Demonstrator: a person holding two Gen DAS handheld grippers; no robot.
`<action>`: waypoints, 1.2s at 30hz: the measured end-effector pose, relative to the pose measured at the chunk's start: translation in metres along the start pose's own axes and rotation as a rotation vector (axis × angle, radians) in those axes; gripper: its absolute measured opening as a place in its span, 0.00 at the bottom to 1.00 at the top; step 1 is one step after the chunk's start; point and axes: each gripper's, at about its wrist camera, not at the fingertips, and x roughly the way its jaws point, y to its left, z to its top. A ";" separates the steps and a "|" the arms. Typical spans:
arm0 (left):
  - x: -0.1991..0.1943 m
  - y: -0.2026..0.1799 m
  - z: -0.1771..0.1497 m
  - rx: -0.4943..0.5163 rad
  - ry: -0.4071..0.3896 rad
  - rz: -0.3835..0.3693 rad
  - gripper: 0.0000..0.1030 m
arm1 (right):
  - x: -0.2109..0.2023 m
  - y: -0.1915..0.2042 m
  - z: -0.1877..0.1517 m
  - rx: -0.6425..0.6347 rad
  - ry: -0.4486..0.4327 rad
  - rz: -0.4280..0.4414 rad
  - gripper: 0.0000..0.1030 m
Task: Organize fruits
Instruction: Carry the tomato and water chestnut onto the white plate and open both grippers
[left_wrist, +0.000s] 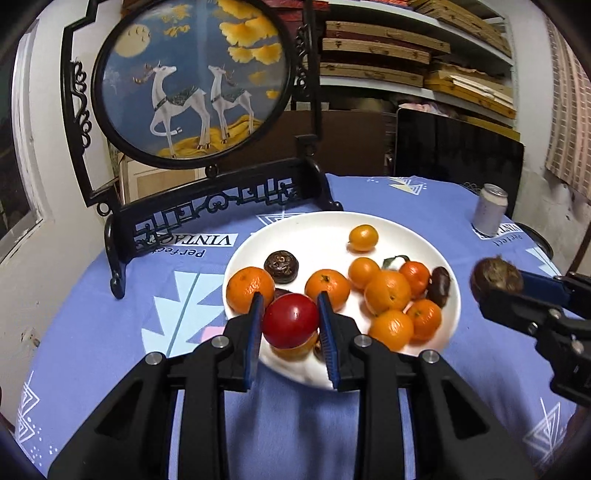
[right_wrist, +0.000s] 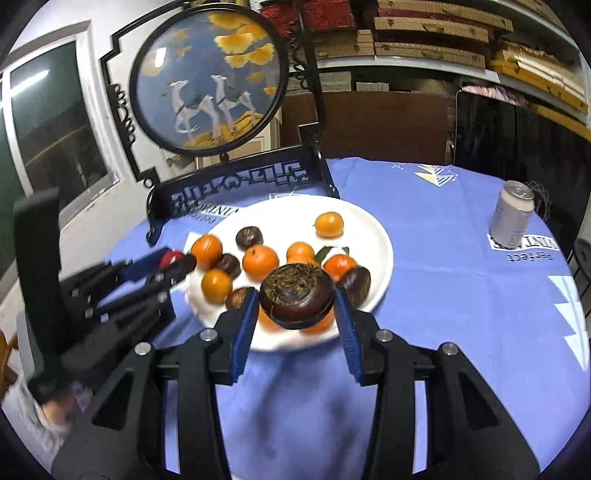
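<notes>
L gripper (left_wrist: 291, 321) is clamped on a round red fruit (left_wrist: 291, 320), prob. a small tomato or plum, blue pads pressed on both sides, held up over the near edge of the white plate (left_wrist: 399, 225); fruit is near-spherical, so no clear long axis. R gripper (right_wrist: 295, 301) is closed narrow on a dark brown water chestnut (right_wrist: 295, 295), flat-round; its short axis runs tilted up toward the cam, tufted top face showing, wide axis spanning pad to pad. It's lifted above the plate's near rim. The plate sits mid-table on a blue printed tablecloth (left_wrist: 110, 314), just in front of the black carved stand of a round deer screen (left_wrist: 192, 77). L view only: a dark oblong date-like fruit (left_wrist: 439, 286) at the plate's R edge, long axis roughly upright in frame, plus the R gripper from the side w/ chestnut tuft pointing left. R view only: L gripper from the side w/ red fruit between its tips, a grey sleeve at lower left, and more brown pieces under where the L gripper blocks its own view. Count, L view: approx. 8 orange citrus on the plate incl. one small kumquat-like one (left_wrist: 364, 238) alone at the back, some partly hidden; 1 free chestnut (left_wrist: 282, 266); 1 red fruit; 1 drink can (left_wrist: 491, 210) upright at far R of the cloth.
</notes>
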 end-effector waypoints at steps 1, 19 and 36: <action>0.004 -0.001 0.001 -0.002 0.005 0.001 0.29 | 0.005 -0.001 0.002 0.002 0.003 0.003 0.42; 0.061 -0.011 0.020 0.001 0.054 -0.009 0.29 | 0.062 -0.008 0.019 -0.014 0.038 -0.028 0.42; 0.060 -0.015 0.019 0.030 0.036 0.008 0.51 | 0.048 -0.003 0.020 -0.030 -0.044 -0.062 0.67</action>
